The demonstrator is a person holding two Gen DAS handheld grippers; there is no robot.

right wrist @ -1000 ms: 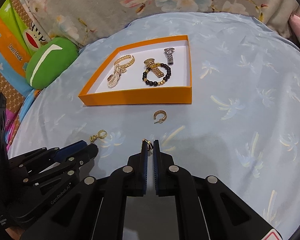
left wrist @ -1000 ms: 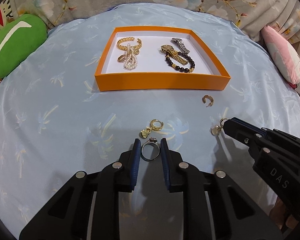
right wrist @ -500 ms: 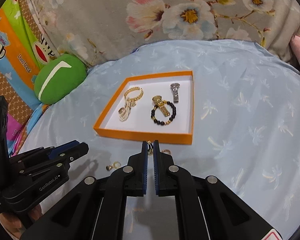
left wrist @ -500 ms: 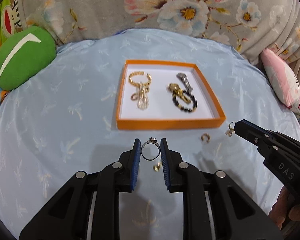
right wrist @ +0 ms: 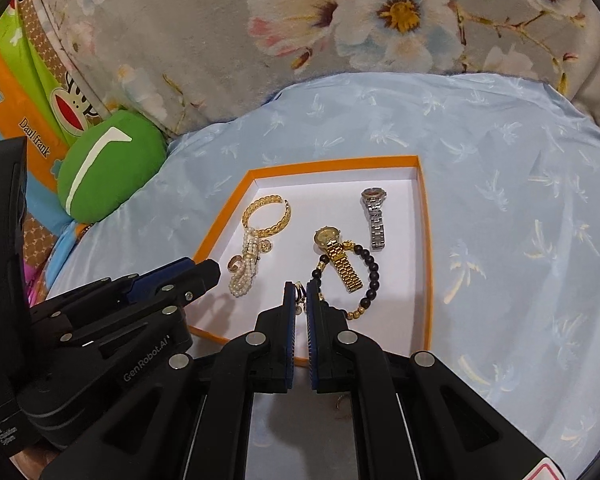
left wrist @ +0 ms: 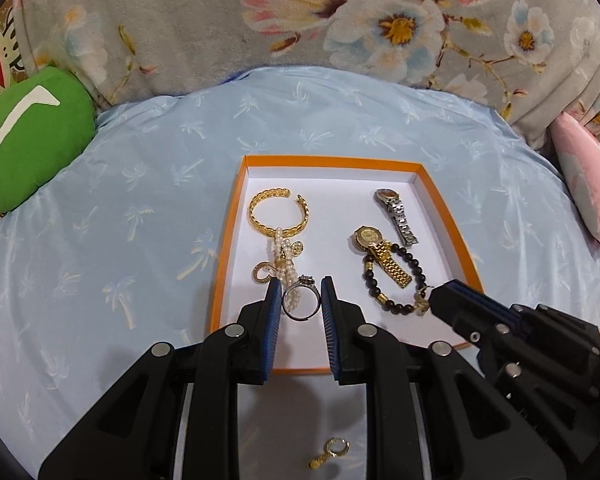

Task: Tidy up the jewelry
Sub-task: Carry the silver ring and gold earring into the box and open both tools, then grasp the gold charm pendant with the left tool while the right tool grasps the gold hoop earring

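Note:
My left gripper point(left wrist: 301, 300) is shut on a silver ring point(left wrist: 300, 303) with a stone and holds it above the front of the orange tray point(left wrist: 220, 268). My right gripper point(right wrist: 301, 296) is shut on a gold earring point(right wrist: 299, 294), also above the tray point(right wrist: 427, 240); it shows at the right in the left wrist view point(left wrist: 430, 298). In the tray lie a gold bangle point(left wrist: 278, 214), pearl strands point(left wrist: 286, 260), a gold watch point(left wrist: 380, 250), a black bead bracelet point(left wrist: 396, 280) and a silver watch point(left wrist: 394, 212). A gold earring point(left wrist: 331, 453) lies on the cloth in front of the tray.
A pale blue cloth point(left wrist: 140, 208) covers the round surface. A green cushion point(left wrist: 24, 144) lies at the far left and a pink one point(left wrist: 588, 192) at the far right. Floral fabric point(left wrist: 340, 12) hangs behind. Another small gold earring point(right wrist: 342, 402) lies under my right gripper.
Both grippers have moved forward from in front of the tray to above its inside, the left carrying the ring and the right the earring. The tray now looks closer.

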